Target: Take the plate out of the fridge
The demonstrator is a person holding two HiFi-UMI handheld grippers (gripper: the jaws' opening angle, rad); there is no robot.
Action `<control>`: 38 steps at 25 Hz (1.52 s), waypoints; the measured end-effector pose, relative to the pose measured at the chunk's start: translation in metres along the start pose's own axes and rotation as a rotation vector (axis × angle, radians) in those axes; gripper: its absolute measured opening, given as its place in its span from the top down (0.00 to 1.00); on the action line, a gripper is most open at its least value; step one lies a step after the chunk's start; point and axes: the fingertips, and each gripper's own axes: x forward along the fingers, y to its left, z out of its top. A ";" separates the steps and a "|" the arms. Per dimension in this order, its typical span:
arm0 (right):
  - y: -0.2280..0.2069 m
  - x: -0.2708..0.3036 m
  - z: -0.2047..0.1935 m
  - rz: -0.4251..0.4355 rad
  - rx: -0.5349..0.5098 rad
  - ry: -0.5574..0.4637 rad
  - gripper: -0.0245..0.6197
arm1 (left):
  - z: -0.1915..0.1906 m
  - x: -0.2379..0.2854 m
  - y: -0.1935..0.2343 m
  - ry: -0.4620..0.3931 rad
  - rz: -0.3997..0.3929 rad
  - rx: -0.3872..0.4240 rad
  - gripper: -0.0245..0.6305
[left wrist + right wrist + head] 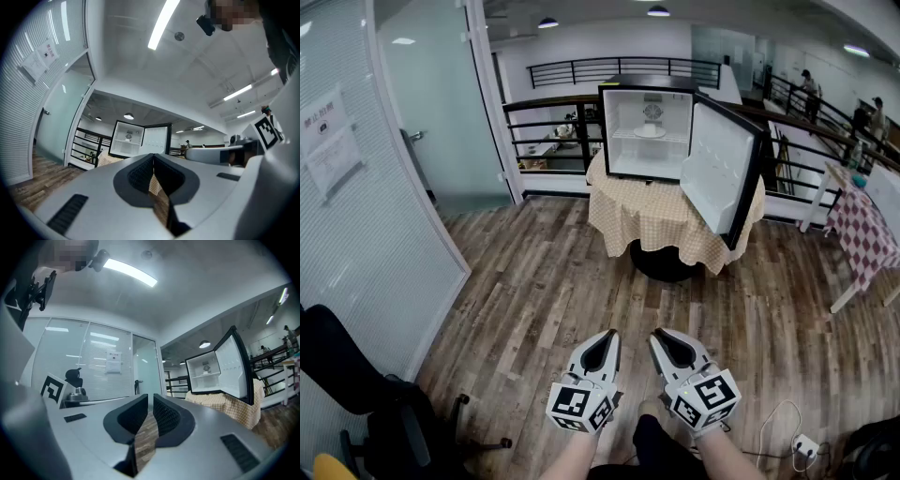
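A small black fridge (649,131) stands on a round table with a checked cloth (647,220), its door (719,169) swung wide to the right. A white plate (650,131) lies on its upper shelf. It shows small and far in the left gripper view, plate (128,137), and in the right gripper view, plate (205,366). My left gripper (610,335) and right gripper (657,335) hang side by side low in the head view, over the wooden floor and well short of the table. Both are shut and hold nothing: left gripper (153,157), right gripper (150,397).
A glass partition and door run along the left. An office chair (356,380) stands at the bottom left. A black railing (548,127) passes behind the fridge. At the right is a table with a red checked cloth (862,234), and a white cable with a socket strip (803,442) lies on the floor.
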 end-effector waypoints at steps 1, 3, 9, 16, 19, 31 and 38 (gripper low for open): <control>-0.009 0.007 -0.001 -0.004 0.006 0.007 0.88 | -0.002 0.011 0.001 0.007 -0.007 0.010 0.95; -0.025 0.022 -0.003 -0.012 0.015 0.021 0.88 | -0.005 0.032 0.003 0.021 -0.020 0.026 0.95; -0.068 0.067 -0.006 0.003 0.029 0.044 0.88 | -0.012 0.092 0.023 0.050 -0.020 0.038 0.95; -0.117 0.111 -0.007 0.044 0.041 0.054 0.90 | -0.022 0.154 0.046 0.076 -0.009 0.038 0.95; -0.138 0.129 -0.006 0.067 0.038 0.057 0.90 | -0.025 0.182 0.057 0.077 0.002 0.038 0.95; -0.198 0.167 -0.002 0.077 0.046 0.056 0.90 | -0.029 0.255 0.070 0.071 -0.004 0.045 0.95; -0.216 0.182 0.004 0.074 0.066 0.047 0.90 | -0.025 0.280 0.073 0.072 -0.019 0.053 0.95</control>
